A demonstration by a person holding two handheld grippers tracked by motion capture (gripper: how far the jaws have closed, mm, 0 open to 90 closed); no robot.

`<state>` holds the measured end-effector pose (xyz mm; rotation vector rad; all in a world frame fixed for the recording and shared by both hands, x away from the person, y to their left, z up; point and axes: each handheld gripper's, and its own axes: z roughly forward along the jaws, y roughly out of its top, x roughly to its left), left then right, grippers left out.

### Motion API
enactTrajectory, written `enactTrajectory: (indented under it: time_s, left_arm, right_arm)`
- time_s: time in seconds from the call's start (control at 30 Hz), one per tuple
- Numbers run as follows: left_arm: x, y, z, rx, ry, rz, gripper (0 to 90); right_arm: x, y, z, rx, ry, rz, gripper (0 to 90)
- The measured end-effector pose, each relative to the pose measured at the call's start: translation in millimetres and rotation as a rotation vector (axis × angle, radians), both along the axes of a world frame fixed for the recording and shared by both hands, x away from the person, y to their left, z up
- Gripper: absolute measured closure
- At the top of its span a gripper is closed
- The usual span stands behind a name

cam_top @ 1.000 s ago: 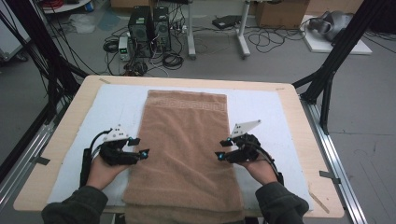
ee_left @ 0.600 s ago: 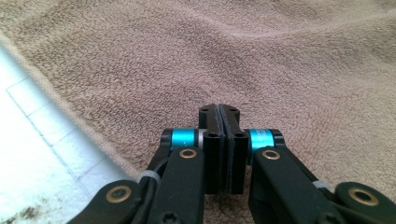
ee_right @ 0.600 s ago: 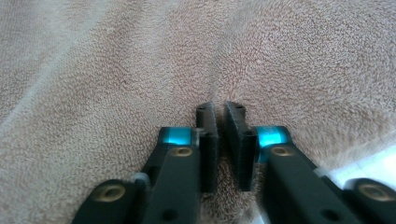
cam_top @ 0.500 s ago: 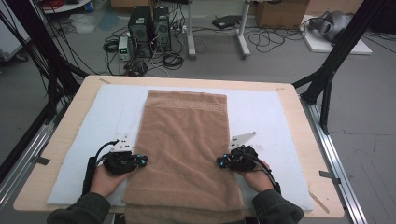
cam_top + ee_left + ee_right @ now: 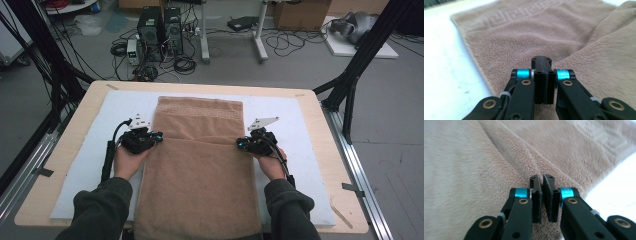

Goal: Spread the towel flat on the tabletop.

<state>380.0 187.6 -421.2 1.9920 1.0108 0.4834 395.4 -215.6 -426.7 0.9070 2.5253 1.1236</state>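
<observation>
Brown terry-cloth towel [image 5: 199, 165] w/ a woven key-pattern band near its far end lies lengthwise down the middle of a white foam mat [image 5: 295, 125] on the pale wooden table [image 5: 325, 130]; its near end hangs past the table's front edge. A fold line runs across the towel approx. between the two grippers, w/ the near layer lapping over the far part. Left gripper [image 5: 156, 136] sits at the towel's left edge, right gripper [image 5: 242, 145] at its right edge, each held in a hand coming from dark sleeves. In the left gripper view the left gripper's [image 5: 541, 60] jaws are pressed fully together, black pads meeting, w/ towel edge right at the tips; whether cloth is pinched I can't tell. In the right gripper view the right gripper's [image 5: 541, 178] jaws stand nearly closed, a thin slit between pads, a raised ridge of towel [image 5: 524, 160] running up to the tips. Both pairs of jaws have just been closing.
</observation>
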Motion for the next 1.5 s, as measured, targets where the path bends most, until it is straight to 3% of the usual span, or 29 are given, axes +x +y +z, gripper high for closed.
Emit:
enactTrajectory:
  time_s: [0.07, 0.13, 0.3, 0.43, 0.6, 0.7, 0.77, 0.83, 1.1, 1.17, 1.2, 1.23, 1.27, 1.3, 1.37, 1.5]
  left_arm:
    - [2.3, 4.1, -3.0, -0.018, 0.031, 0.002, 79.4]
    - [-2.7, 9.6, -1.8, -0.038, 0.031, -0.008, 72.2]
    - [-24.5, 20.0, 8.6, -0.081, 0.020, -0.047, 61.4]
    - [-52.4, 26.1, 17.1, -0.095, -0.011, -0.081, 55.1]
    - [-86.8, 31.9, 22.6, -0.130, -0.036, -0.131, 52.6]
    - [-102.1, 32.5, 18.0, -0.110, -0.028, -0.156, 49.8]
    - [-109.0, 34.4, 13.6, -0.119, -0.016, -0.175, 48.9]
    - [-113.0, 33.4, 8.0, -0.096, -0.001, -0.190, 49.0]
    - [-113.1, 20.4, -17.3, -0.027, 0.071, -0.277, 44.6]
    - [-111.5, 18.8, -24.0, -0.002, 0.098, -0.286, 47.2]
    - [-112.6, 18.8, -26.2, 0.009, 0.077, -0.284, 53.1]
    - [-113.9, 19.0, -26.7, 0.008, 0.068, -0.268, 58.2]
    - [-113.9, 20.5, -26.3, -0.004, 0.084, -0.279, 64.9]
    - [-114.6, 20.6, -26.5, -0.011, 0.090, -0.284, 77.9]
    - [-119.4, 19.6, -27.0, -0.001, 0.067, -0.290, 83.7]
    - [-132.3, 24.0, -22.6, -0.017, 0.056, -0.301, 85.2]
  right_arm:
    - [1.7, -0.1, -4.3, -0.005, 0.018, -0.008, 73.5]
    - [-1.8, -3.7, 0.4, 0.035, 0.018, -0.014, 67.1]
    - [-24.2, -6.5, 19.6, 0.045, -0.013, 0.061, 58.9]
    - [-51.9, -5.9, 27.2, 0.045, -0.029, 0.113, 55.0]
    - [-82.3, -2.3, 17.7, 0.022, -0.016, 0.185, 53.8]
    - [-95.0, -0.2, 7.9, 0.018, 0.000, 0.213, 52.9]
    - [-99.4, 0.0, 1.7, 0.009, 0.005, 0.219, 52.8]
    - [-102.7, -0.4, -2.9, 0.004, 0.016, 0.225, 52.8]
    - [-97.4, -2.1, -14.6, -0.007, 0.050, 0.215, 53.4]
    - [-98.2, -1.7, -17.8, 0.008, 0.037, 0.207, 58.7]
    - [-99.1, -1.9, -18.2, 0.012, 0.038, 0.209, 63.9]
    - [-100.4, -2.2, -18.4, 0.020, 0.044, 0.212, 71.0]
    - [-101.1, -2.3, -18.7, 0.026, 0.037, 0.228, 81.4]
    - [-104.6, -0.5, -19.5, 0.028, 0.032, 0.246, 83.8]
    - [-108.0, 0.0, -19.2, 0.032, 0.025, 0.250, 84.9]
    - [-119.4, -1.9, -15.8, 0.063, 0.024, 0.257, 85.1]
